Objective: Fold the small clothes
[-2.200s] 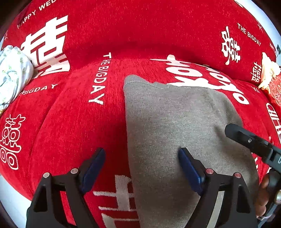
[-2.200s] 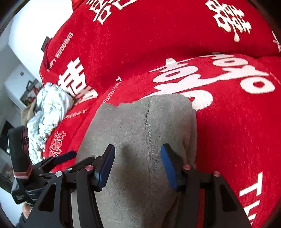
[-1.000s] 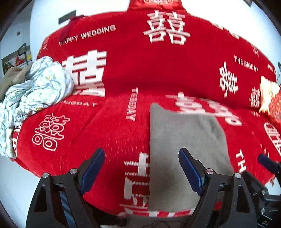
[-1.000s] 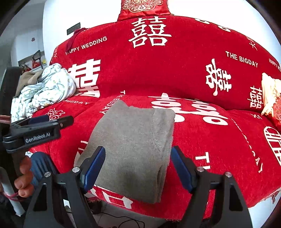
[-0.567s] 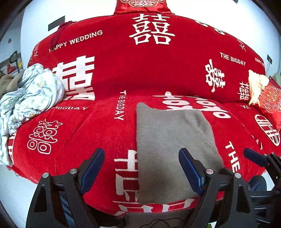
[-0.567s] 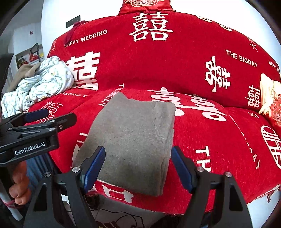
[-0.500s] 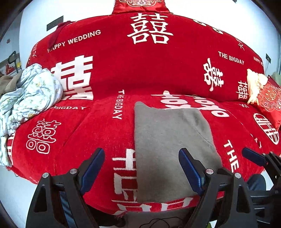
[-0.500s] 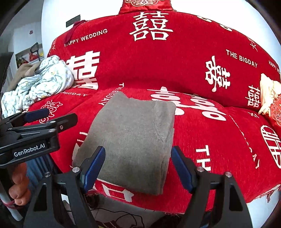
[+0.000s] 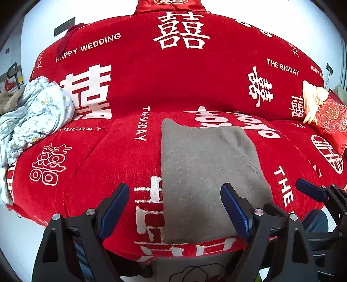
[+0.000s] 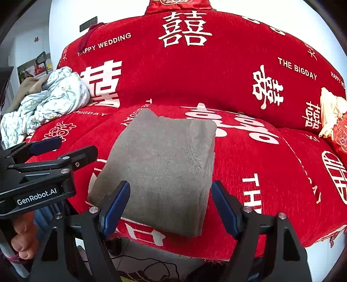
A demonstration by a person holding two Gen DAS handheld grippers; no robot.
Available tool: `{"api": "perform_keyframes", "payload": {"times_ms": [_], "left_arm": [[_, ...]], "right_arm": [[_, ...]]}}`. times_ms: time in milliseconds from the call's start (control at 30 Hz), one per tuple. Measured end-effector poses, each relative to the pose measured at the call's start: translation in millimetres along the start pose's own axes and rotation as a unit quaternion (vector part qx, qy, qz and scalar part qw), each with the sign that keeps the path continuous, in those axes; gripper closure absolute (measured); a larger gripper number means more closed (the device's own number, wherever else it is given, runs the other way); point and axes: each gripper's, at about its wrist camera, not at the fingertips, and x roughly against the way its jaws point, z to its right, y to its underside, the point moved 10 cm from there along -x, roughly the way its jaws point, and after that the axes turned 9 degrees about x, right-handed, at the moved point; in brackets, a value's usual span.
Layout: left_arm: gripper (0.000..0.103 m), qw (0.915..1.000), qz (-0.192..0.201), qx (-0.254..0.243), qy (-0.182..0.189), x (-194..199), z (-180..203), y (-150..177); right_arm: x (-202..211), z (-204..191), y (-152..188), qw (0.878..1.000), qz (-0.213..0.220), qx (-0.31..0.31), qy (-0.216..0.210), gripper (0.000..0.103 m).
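A: From the left wrist view, where does the clothing lie, and why there?

B: The grey folded garment (image 9: 206,177) lies flat on the seat of the red sofa (image 9: 108,156), reaching to the front edge. It reads as a finished fold, set square and smooth. The left claw (image 9: 175,208) hangs in front of the seat with its jaws spread wide and nothing between them, so it is released. The blue tip of the right claw (image 9: 312,191) shows at the right edge, apart from the cloth.

A: And the surroundings?

B: The sofa wears a plush red cover with white wedding lettering. A crumpled floral cloth (image 9: 36,115) is heaped at the left end (likely waiting its turn), and a red embroidered cushion (image 9: 331,119) sits at the right. The white wall (image 9: 249,10) rises behind.

A: The right wrist view?

B: Same garment (image 10: 164,164), seen slightly from the right; its doubled right edge shows stacked layers. The right claw (image 10: 171,208) stands wide open and empty before it. The left claw (image 10: 65,151) is at the left, held by the person's hand (image 10: 23,236), clear of the fabric. Dark cables (image 10: 151,266) trail on the floor beneath.
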Motion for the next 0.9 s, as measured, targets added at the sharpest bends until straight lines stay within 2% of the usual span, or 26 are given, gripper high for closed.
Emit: {"api": "perform_keyframes", "payload": {"times_ms": [533,900], "left_arm": [[0.016,0.9994,0.013,-0.026,-0.020,4.0,6.1,1.1],[0.016,0.9990,0.018,-0.035,-0.021,7.5,10.4,0.9]], "right_arm": [[-1.5,-0.9,1.4,1.000,-0.004,0.000,0.000,0.023],[-2.6,-2.4,2.0,1.000,-0.004,0.000,-0.001,0.023]]}}
